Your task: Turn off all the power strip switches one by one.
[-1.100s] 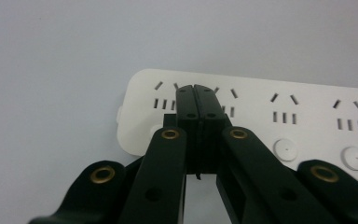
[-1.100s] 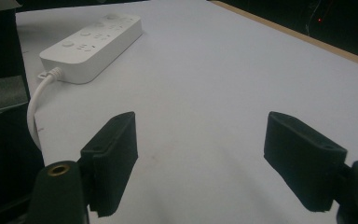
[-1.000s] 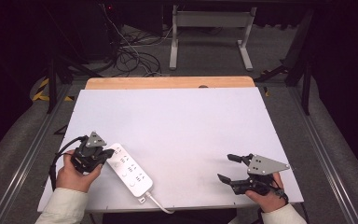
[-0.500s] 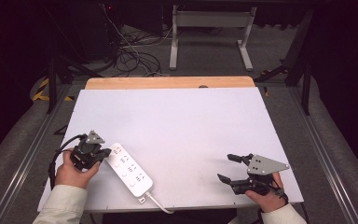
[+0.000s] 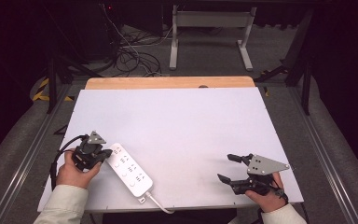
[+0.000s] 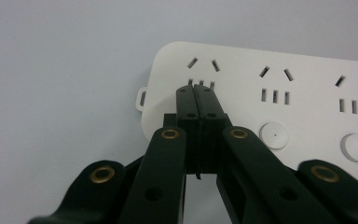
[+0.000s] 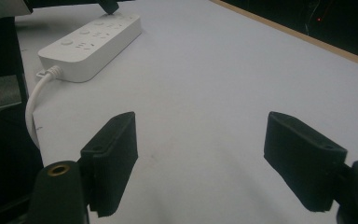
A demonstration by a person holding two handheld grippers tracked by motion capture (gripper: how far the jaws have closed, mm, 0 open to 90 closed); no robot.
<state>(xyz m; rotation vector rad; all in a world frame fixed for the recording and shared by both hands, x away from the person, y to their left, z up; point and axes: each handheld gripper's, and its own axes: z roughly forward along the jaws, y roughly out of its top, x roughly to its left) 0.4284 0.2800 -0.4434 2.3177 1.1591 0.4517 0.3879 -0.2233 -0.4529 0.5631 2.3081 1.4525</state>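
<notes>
The white power strip (image 5: 130,170) lies slantwise near the worktop's (image 5: 177,121) front-left corner, its far end right under the left gripper (image 5: 103,154), whose fingers are pressed together, while the right gripper (image 5: 230,168), fingers spread wide, rests well apart.

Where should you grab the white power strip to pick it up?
Probably across the narrow width of the power strip, coming from above, near its middle. It lies flat on the table, long and slim, so open jaws span its two long straight sides; the cable end would pull unevenly.
</notes>
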